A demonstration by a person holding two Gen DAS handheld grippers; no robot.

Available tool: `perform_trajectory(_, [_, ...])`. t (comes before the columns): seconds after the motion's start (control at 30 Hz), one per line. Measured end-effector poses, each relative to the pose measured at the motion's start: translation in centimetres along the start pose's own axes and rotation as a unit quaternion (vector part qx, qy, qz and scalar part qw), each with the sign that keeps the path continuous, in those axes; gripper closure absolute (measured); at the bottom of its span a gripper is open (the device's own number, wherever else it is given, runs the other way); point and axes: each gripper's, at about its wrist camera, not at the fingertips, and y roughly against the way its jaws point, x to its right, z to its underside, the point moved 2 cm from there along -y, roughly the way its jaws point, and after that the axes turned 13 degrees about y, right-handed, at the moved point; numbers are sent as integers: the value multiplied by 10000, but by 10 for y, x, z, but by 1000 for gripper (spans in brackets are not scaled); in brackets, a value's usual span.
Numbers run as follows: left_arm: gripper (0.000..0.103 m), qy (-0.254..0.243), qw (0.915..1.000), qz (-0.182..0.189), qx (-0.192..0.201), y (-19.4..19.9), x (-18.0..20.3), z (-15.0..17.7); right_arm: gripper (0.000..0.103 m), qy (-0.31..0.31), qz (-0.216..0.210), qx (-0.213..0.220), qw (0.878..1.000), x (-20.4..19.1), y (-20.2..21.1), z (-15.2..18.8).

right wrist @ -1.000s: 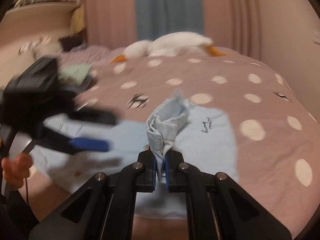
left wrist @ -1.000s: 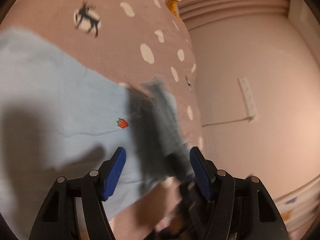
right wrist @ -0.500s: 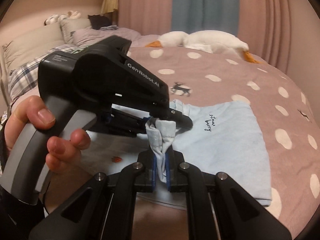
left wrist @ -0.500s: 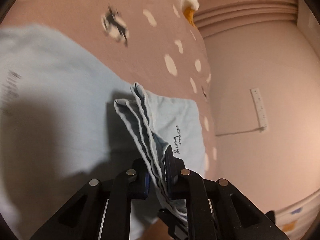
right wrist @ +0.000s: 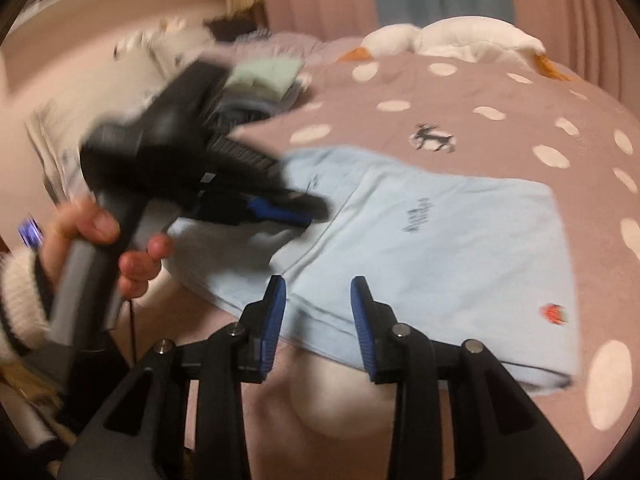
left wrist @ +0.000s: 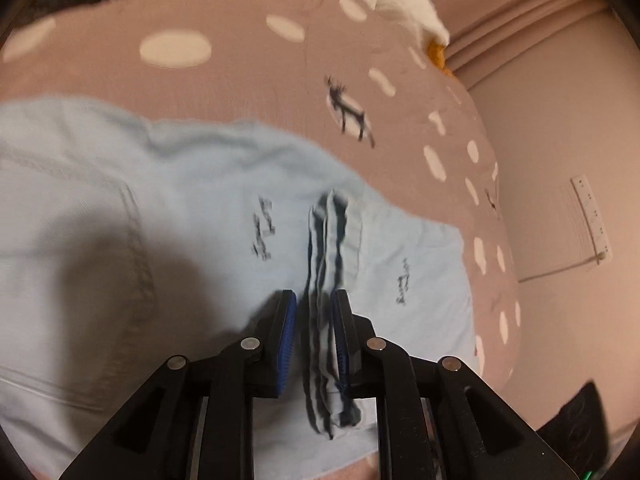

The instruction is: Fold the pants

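Blurry: the left gripper (right wrist: pixel 280 210) looks smeared from the right camera.
Left gripper: pads a little apart, bunched pants (left wrist: pixel 326 264) between them.
Right gripper (right wrist: pixel 318 312): wide apart, holding nothing.
Pants: flat on the bed (right wrist: pixel 500 92), edges near the front.

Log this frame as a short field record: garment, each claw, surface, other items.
garment: light blue pants, folded over, lying on the bed
left claw: slightly parted around a bunched fold of the pants, grip uncertain
right claw: open, empty, above the near edge of the pants
surface: pink bedspread with white spots and deer prints
other items: white plush goose at the far side of the bed
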Motion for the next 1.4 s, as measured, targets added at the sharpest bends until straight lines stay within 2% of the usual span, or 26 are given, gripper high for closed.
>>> perform_trajectory(0.07, [89, -116, 9998, 118, 94, 3, 12, -2, 69, -319, 96, 164, 9993, 19, 12, -3])
perform_trajectory(0.1, [89, -200, 9996, 200, 71, 3, 20, -1, 69, -481, 354, 179, 9981, 33, 15, -6])
perform_trajectory(0.17, [89, -525, 9981, 307, -77, -7, 47, 7, 71, -634, 844, -80, 9944, 51, 10, -6])
perform_trajectory(0.23, [89, -741, 9964, 336, -257, -20, 58, 16, 87, -889, 1022, -357, 9901, 68, -3, 0])
perform_trajectory(0.3, [89, -863, 9957, 33, -347, -37, 62, 25, 88, -1067, 1100, -680, 9858, 81, -20, 9])
perform_trajectory(0.37, [89, -922, 9941, -487, -309, -50, 54, 30, 95, -1148, 1150, -962, 9820, 90, -35, 17])
perform_trajectory(0.4, [90, -942, 9930, -656, -262, -51, 46, 31, 99, -1189, 1159, -956, 9815, 94, -35, 19])
perform_trajectory(0.43, [92, -923, 9934, -633, -241, -49, 41, 33, 101, -1215, 1177, -951, 9810, 99, -35, 18])
perform_trajectory(0.5, [92, -791, 9956, -457, -228, -38, 27, 35, 100, -1198, 1243, -1009, 9798, 95, -30, 16])
perform_trajectory(0.53, [92, -750, 9961, -390, -247, -34, 23, 37, 89, -1136, 1230, -968, 9811, 90, -28, 12])
perform_trajectory(0.57, [92, -776, 9960, -370, -247, -31, 23, 40, 89, -1038, 1179, -881, 9836, 89, -26, 9])
perform_trajectory(0.6, [92, -857, 9953, -384, -231, -27, 20, 43, 89, -846, 936, -731, 9893, 77, -27, -1])
perform_trajectory(0.7, [92, -1013, 9936, -477, -140, -27, 24, 50, 90, -579, 370, -743, 9949, 57, -49, -19])
perform_trajectory(0.83, [92, -929, 9950, -348, -149, -26, 22, 47, 90, -198, -99, -1173, 9929, 37, -108, -44])
perform_trajectory(0.93, [92, -874, 9957, -267, -160, -23, 16, 46, 92, -274, -236, -1454, 9887, 38, -148, -61])
perform_trajectory(1.03, [92, -898, 9955, -263, -157, -22, 15, 45, 94, -540, -192, -1603, 9854, 41, -170, -72])
perform_trajectory(1.17, [92, -847, 9960, -217, -197, -23, 13, 43, 94, -580, -239, -1502, 9867, 38, -161, -67])
perform_trajectory(1.27, [92, -844, 9960, -194, -206, -20, 9, 43, 91, -730, -265, -1354, 9878, 40, -136, -58])
perform_trajectory(1.33, [92, -832, 9961, -189, -216, -18, 6, 41, 90, -530, -55, -1314, 9899, 36, -113, -47])
perform_trajectory(1.4, [92, -831, 9961, -198, -219, -17, 6, 41, 89, -377, 45, -1483, 9882, 31, -98, -30])
